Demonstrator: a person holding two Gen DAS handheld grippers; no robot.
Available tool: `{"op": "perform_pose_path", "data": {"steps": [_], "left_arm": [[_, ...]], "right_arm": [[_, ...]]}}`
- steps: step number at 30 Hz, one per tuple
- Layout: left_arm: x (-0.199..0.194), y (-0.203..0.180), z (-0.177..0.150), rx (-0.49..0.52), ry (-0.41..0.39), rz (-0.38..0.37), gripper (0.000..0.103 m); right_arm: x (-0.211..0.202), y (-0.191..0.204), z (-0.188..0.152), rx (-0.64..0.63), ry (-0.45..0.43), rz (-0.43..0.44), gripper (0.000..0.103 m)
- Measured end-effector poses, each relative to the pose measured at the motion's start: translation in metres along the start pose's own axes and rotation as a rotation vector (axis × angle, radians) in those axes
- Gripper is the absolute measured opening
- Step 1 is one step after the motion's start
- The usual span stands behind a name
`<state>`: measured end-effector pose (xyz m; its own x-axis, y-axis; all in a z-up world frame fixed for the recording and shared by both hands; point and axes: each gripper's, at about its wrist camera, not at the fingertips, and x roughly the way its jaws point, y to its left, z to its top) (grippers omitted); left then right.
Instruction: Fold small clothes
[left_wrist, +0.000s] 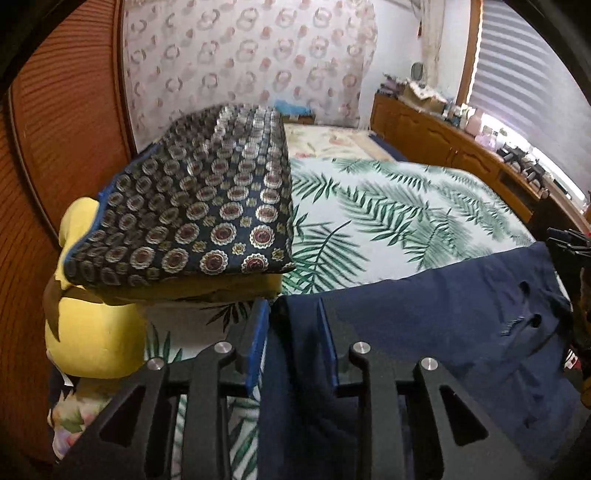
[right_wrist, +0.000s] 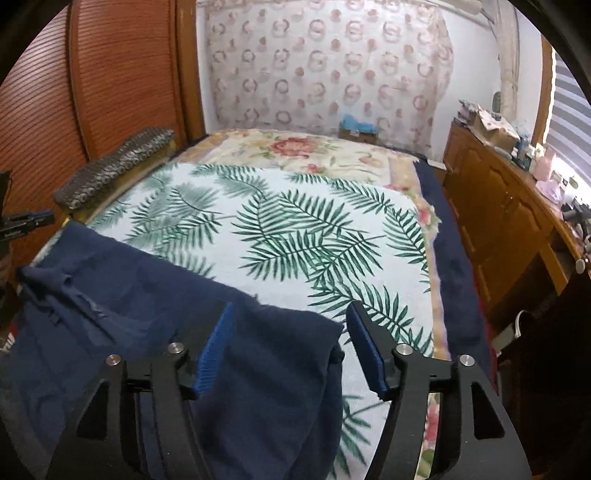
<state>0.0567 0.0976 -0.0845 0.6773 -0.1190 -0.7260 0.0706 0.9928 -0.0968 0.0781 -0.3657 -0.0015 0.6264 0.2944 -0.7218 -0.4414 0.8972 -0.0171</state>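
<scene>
I hold two grippers over a bed. On the bed lies a white cover with green palm leaves (right_wrist: 280, 236).

The thing I am folding is a dark blue soft cloth garment (right_wrist: 122, 314). It lies on the near end of the leafy cover, spread flat with a few wrinkles. It has two small dark holes like buttonholes (left_wrist: 528, 302) near one side.

My left gripper (left_wrist: 293, 325) is black with blue pads. Its jaws are only a little way apart. One edge of the blue garment runs up between them. The cloth fills most of the gap, but I cannot tell if the pads press on it.

My right gripper (right_wrist: 291, 350) has its jaws wide apart. The other edge of the blue garment lies under and between them. The left pad (right_wrist: 214, 350) is right on top of the cloth. The right pad (right_wrist: 367, 350) is over the leafy cover, just beside the cloth's edge. The pads do not squeeze the cloth.

To the left is a dark folded cloth with round flower patterns (left_wrist: 207, 206). It sits on top of a yellow folded cloth (left_wrist: 229, 288). A yellow soft lump (left_wrist: 96, 332) lies beside that pile, nearer to me.

At the far end of the bed is a cream blanket with pink flowers (right_wrist: 295, 147). A brown wooden cabinet (right_wrist: 495, 206) stands along the right side.
</scene>
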Motion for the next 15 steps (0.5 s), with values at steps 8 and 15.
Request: {"op": "perform_pose_path", "data": {"steps": [8,15], "left_arm": [[0.026,0.005,-0.009,-0.005,0.082,-0.007,0.026],[0.029,0.011,-0.012,-0.021,0.080,-0.001,0.042]], "right_arm": [[0.042,-0.015,-0.007,0.045,0.062,-0.007,0.067],[0.053,-0.021,-0.020,0.069,0.105,-0.008,0.074]]}}
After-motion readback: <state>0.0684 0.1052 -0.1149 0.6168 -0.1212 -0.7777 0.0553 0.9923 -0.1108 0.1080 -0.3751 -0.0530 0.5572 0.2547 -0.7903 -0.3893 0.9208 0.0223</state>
